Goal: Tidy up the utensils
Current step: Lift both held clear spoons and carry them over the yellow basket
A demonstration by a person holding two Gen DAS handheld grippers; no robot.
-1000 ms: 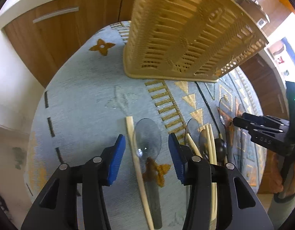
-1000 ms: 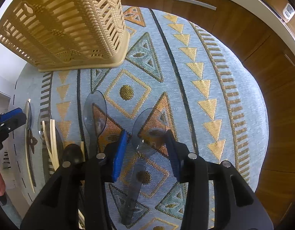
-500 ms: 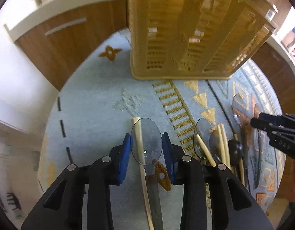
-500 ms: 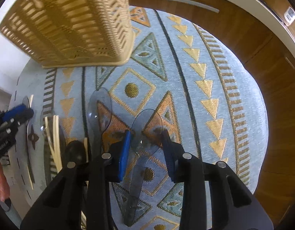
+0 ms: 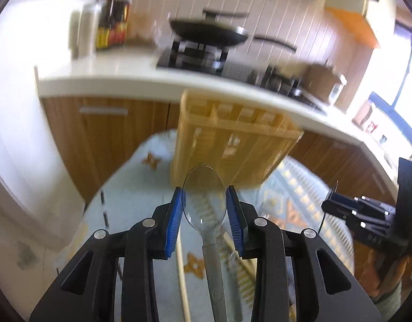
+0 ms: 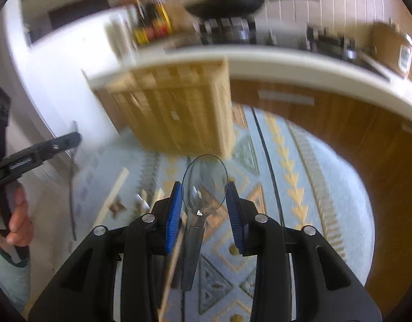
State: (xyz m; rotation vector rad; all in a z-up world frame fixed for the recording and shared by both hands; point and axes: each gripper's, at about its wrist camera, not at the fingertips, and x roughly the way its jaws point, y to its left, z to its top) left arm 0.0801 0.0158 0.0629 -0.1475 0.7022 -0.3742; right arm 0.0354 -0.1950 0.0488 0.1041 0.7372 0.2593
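Landmark: one tan slotted plastic utensil basket (image 5: 232,145) stands upright on the patterned blue-and-gold cloth surface (image 6: 326,187).
Left gripper (image 5: 204,209): its blue-padded fingers (image 5: 176,220) pinch the bowl of one clear plastic spoon (image 5: 204,196), held off the cloth just in front of the basket.
Right gripper (image 6: 204,206): its fingers (image 6: 173,214) pinch the bowl of a second clear plastic spoon (image 6: 204,182), also in front of the basket.
Spoons held: two, one per gripper.
Loose on the cloth: pale wooden chopsticks (image 6: 113,196) left of the basket's front; too blurred to count.
Behind the basket: one black frying pan (image 5: 208,30), dark bottles (image 5: 112,26).
Writing: bottle labels too blurred to read.
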